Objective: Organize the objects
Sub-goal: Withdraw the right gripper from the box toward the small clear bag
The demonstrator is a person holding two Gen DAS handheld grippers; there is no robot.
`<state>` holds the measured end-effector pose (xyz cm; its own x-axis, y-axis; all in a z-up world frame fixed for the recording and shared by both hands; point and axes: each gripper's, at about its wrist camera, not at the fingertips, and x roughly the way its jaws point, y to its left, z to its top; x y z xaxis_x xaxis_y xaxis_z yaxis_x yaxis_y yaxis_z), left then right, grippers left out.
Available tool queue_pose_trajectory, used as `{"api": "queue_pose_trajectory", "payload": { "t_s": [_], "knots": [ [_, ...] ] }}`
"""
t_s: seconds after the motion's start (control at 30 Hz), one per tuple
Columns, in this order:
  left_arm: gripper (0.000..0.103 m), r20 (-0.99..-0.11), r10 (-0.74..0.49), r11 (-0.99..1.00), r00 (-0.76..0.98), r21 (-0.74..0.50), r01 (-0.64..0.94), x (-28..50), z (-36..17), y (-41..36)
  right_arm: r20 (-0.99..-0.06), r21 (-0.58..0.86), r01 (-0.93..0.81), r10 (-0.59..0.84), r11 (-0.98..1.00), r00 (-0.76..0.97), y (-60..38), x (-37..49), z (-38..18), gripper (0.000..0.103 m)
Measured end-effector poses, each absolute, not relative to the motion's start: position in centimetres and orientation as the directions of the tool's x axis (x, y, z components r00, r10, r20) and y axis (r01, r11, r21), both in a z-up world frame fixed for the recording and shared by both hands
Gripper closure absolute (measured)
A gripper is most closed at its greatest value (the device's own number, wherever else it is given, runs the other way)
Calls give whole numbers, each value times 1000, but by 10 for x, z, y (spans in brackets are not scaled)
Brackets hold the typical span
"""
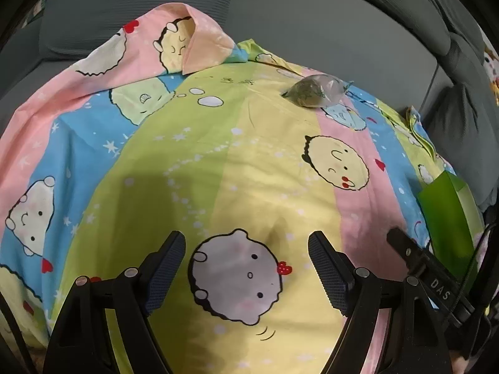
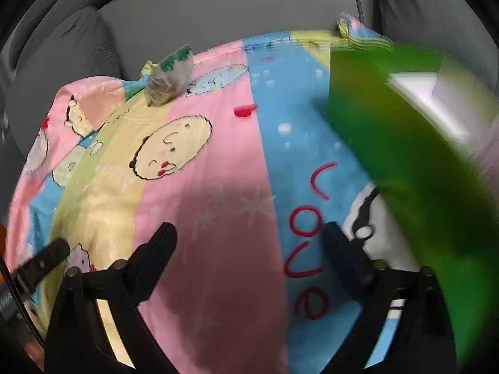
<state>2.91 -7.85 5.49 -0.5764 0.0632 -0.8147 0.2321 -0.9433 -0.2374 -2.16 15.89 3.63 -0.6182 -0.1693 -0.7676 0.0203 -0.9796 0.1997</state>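
Cartoon-print sheet (image 1: 218, 155) lies spread; both tongs, left (image 1: 246, 268) and right (image 2: 249, 255), gape empty. We judge the packet (image 1: 315, 93) (or green bag (image 2: 389, 124)) comes next.

Your left gripper (image 1: 246, 268) and your right gripper (image 2: 249, 261) both point downward, jaws apart, holding nothing.

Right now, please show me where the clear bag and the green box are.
clear bag (image 1: 315, 93): left wrist view, on its filled middle.
green box (image 2: 389, 124): right wrist view, on its blurred green side.
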Motion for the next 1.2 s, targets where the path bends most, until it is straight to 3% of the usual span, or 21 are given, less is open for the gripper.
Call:
{"api": "queue_pose_trajectory", "payload": {
  "t_s": [0.07, 0.27, 1.2],
  "knots": [
    [22, -813, 75, -941, -577, -249, 229, 29, 55, -78, -750, 201, 10, -160, -980, -642, 157, -21, 36, 0],
    [22, -828, 65, -938, -557, -241, 250, 27, 50, -81, -780, -29, 26, 6, -999, -626, 128, -27, 29, 0],
    [22, -798, 98, -925, -594, -294, 242, 35, 64, -91, -775, -29, 25, 7, -999, -631, 131, -29, 27, 0]
  ]
}}
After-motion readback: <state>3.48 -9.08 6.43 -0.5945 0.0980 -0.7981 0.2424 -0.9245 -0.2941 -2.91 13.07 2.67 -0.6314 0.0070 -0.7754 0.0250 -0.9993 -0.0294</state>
